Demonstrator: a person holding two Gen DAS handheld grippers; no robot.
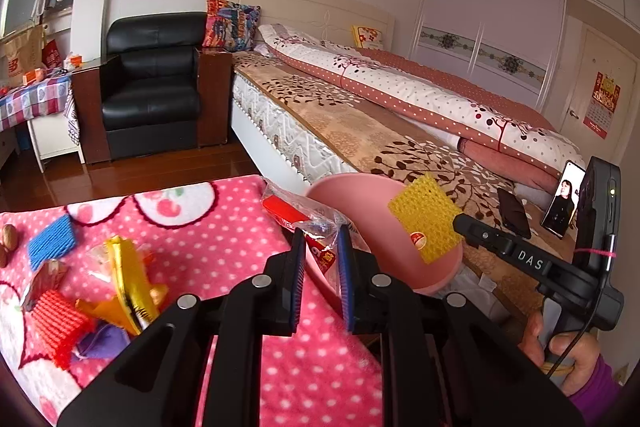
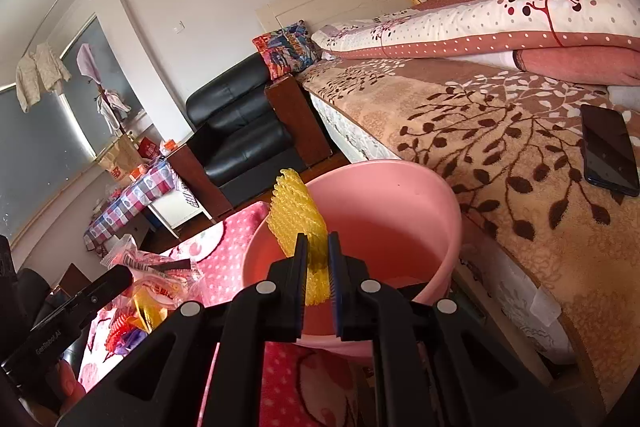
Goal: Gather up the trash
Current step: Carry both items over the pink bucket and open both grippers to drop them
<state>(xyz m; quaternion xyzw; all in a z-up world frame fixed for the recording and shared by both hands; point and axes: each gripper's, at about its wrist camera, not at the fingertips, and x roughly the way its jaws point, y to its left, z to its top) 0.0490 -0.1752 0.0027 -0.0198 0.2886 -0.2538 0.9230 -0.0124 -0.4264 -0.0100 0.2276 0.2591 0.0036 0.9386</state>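
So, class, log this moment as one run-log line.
left gripper: shut on clear wrapper | right gripper: shut on yellow foam net, over pink bucket | stage: about to drop

Both tools are black with blue ribbed pads (image 1: 345, 259) and silver screws; purple sleeve (image 1: 596, 391).

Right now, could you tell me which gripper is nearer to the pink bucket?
Right. The right gripper holds the yellow foam net above the pink bucket; the left gripper, clamping a clear wrapper, sits beside it over the blanket.

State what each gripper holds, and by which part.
Right gripper: yellow foam net, clamped at its lower end. Left gripper: clear plastic wrapper, pinched at its near end.
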